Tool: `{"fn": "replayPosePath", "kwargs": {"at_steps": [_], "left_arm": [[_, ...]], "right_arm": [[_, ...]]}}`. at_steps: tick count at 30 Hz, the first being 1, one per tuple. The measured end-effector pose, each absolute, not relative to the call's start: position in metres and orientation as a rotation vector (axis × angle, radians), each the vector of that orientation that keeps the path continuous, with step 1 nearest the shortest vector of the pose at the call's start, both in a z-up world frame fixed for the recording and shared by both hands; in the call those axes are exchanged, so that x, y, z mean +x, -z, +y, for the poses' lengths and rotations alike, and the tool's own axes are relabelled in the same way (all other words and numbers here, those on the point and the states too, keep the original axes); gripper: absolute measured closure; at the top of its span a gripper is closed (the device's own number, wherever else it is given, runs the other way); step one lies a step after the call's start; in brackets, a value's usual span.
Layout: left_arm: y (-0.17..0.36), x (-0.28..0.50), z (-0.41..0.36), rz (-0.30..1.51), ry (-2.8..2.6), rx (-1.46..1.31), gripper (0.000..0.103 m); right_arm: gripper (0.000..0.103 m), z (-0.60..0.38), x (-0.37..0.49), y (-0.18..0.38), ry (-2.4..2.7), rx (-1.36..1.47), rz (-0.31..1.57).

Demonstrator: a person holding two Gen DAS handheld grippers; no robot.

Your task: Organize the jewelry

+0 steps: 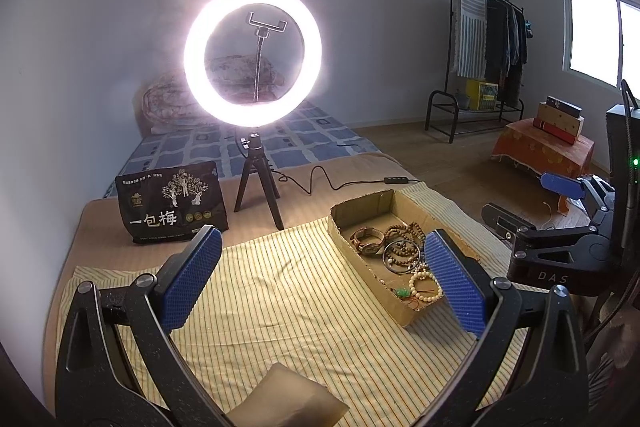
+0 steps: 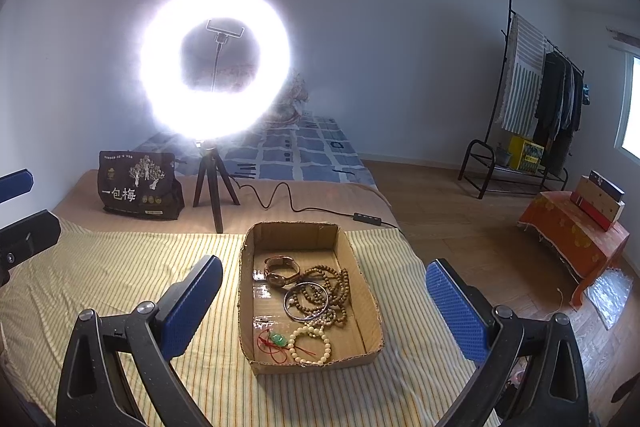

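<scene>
Striped cloth (image 2: pixel 120 267) on bed | cardboard tray (image 2: pixel 368 291) of jewelry | both jaws apart

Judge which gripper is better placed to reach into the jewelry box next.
Probably right: the right gripper, open, frames the cardboard box of jewelry between its fingers. The left gripper, also open, has it off beside one finger.

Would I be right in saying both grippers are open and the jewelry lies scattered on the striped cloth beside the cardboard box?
Not quite: the jewelry lies inside the cardboard box, not on the striped cloth, as the right wrist view shows. Both the left gripper and right gripper are indeed open.
</scene>
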State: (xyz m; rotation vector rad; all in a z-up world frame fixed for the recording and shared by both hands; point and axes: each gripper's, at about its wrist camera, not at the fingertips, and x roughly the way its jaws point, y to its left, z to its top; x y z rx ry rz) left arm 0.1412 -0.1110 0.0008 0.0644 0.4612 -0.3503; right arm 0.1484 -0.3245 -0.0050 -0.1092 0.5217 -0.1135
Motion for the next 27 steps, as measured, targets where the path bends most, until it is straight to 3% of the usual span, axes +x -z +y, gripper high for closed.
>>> {"fn": "replayPosePath", "kwargs": {"at_steps": [27], "left_arm": [[-0.0017, 0.1399, -0.1124, 0.46, 0.345, 0.061, 0.0]], "right_arm": [[0.0, -0.3248, 0.149, 0.0079, 0.108, -0.117, 0.532]]}}
